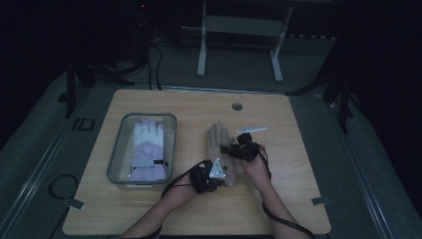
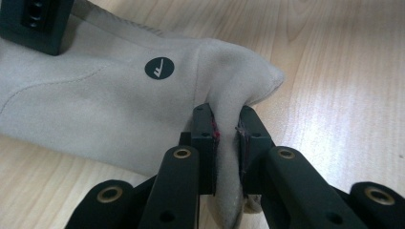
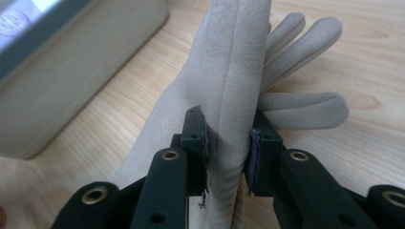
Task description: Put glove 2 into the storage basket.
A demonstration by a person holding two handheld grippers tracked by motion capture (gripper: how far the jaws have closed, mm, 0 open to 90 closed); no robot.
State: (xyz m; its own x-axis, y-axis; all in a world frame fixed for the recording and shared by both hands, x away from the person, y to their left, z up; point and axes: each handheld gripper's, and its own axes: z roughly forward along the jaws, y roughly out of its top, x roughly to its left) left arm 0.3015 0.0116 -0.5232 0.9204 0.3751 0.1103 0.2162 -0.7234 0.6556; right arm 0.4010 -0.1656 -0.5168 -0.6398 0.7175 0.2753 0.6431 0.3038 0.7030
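The beige glove (image 1: 219, 144) lies on the tabletop (image 1: 278, 199) just right of the grey bin (image 1: 115, 164), which holds a white glove (image 1: 147, 149). My left gripper (image 2: 227, 143) has its jaws clamped on the cuff edge; my right gripper (image 3: 228, 143) pinches a fold near the fingers

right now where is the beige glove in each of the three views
High view: beige glove right of centre on the table, between both grippers.
Left gripper view: upper left, a fold pinched in the jaws.
Right gripper view: centre, edge pinched.
Shared landmark: wooden tabletop.
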